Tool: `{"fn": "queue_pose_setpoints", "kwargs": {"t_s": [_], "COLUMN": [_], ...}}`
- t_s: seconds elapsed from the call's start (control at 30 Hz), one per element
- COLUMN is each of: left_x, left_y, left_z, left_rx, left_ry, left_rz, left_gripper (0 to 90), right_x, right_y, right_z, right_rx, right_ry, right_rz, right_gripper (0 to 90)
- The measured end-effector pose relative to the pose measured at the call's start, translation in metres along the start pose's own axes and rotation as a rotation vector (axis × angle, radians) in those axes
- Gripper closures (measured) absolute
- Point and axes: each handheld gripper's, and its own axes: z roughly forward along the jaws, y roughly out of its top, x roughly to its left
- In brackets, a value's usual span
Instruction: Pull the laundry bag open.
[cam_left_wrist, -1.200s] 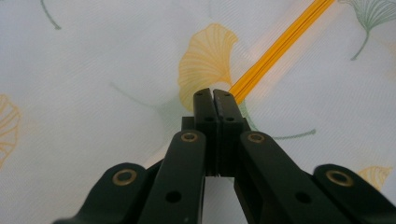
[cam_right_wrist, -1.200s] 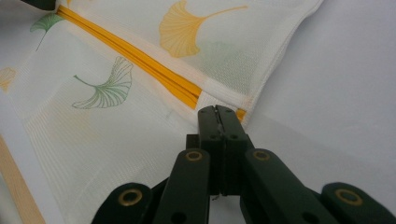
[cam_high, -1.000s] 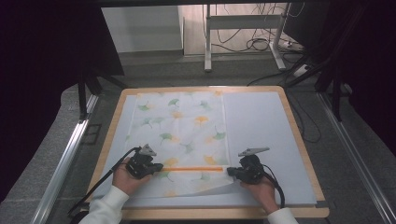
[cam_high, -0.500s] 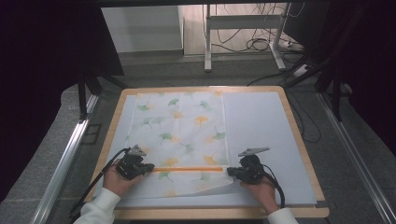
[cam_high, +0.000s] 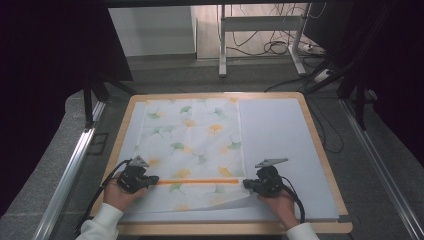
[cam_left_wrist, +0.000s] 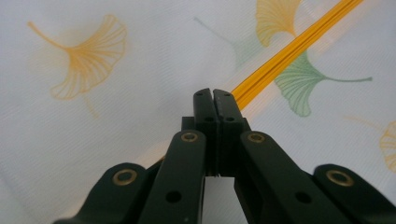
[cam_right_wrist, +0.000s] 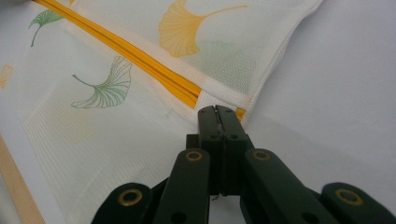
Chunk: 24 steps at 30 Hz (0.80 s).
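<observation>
While the ginkgo-print mesh bag (cam_high: 192, 150) lies flat on the grey mat (cam_high: 280, 130) of the wooden-rimmed table (cam_high: 320, 150), its orange zipper (cam_high: 197, 181) runs across its near end between both tools. The left gripper (cam_high: 150, 180) is clenched at the zipper's left end. The right gripper (cam_high: 248, 184) is clenched on the zipper's right end at the bag's edge.

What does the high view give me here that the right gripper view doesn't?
High view alone: both hands, the left gripper at the orange stripe's other end, the whole wooden-edged board, and the floor cables beyond. Right gripper view alone: the right gripper with jaws together on the leaf-print cloth's corner, mesh weave visible. Both: cloth, stripe, pale mat.
</observation>
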Motion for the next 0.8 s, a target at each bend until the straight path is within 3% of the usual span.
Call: {"fn": "queue_pose_setpoints", "kwargs": {"t_s": [0.57, 0.8], "left_x": [0.014, 0.021], "left_y": [-0.013, -0.021], "left_z": [-0.011, -0.017], "left_rx": [-0.004, -0.005], "left_ry": [0.011, 0.033], "left_rz": [-0.050, -0.075], "left_gripper": [90.0, 90.0], "right_x": [0.001, 0.002], "right_y": [-0.001, -0.001], "right_z": [0.000, 0.000], "right_rx": [-0.003, -0.006], "right_ry": [-0.011, -0.016], "right_rz": [-0.007, -0.004], "right_gripper": [89.7, 89.7]}}
